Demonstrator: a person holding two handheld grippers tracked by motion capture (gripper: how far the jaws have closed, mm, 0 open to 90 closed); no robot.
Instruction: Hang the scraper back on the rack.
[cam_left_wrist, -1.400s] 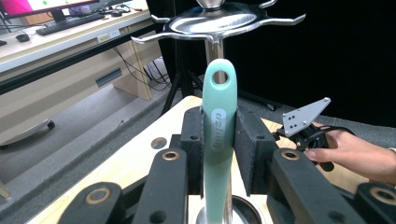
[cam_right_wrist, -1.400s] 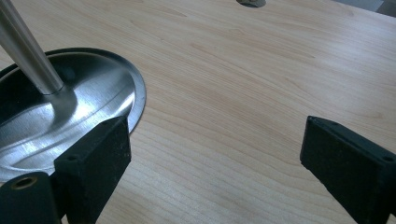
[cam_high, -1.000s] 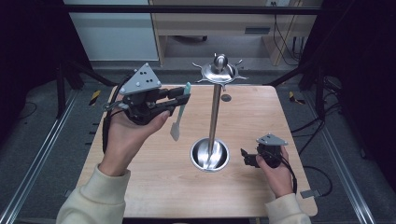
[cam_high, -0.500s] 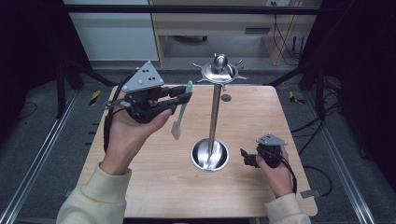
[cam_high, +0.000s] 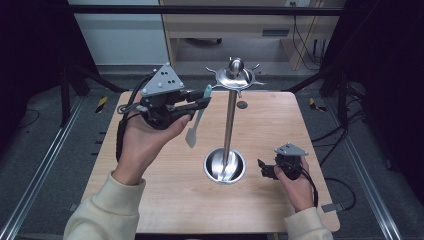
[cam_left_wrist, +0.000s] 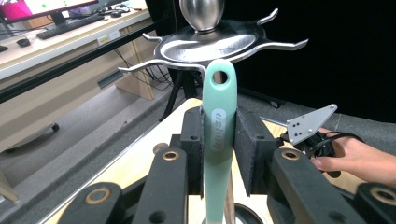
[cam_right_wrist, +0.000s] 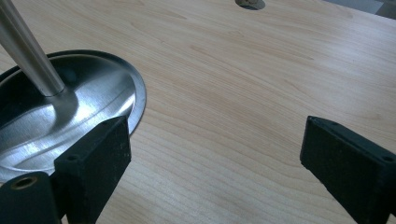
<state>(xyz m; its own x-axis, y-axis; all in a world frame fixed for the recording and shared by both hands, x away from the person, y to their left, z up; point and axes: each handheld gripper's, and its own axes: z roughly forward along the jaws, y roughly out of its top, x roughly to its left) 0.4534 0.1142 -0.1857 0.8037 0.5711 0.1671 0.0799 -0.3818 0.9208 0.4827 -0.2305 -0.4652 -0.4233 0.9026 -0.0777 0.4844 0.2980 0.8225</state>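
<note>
Mint-green spatula (cam_left_wrist: 218, 135), pinched in the left gripper (cam_high: 202, 104), has edged closer to the steel rack (cam_high: 231, 80); right gripper (cam_right_wrist: 212, 154) rests spread

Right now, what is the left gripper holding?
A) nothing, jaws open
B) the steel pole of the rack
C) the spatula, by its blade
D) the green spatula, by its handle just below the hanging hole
D: in the left gripper view the left gripper has both jaws pressed on the green spatula handle, the hole sitting just under the rack hooks.

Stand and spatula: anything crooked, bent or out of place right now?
Nothing stands out. The stand is upright on the table, its hooks bare. The green spatula sits straight in the left claw; the right claw is open.
</note>
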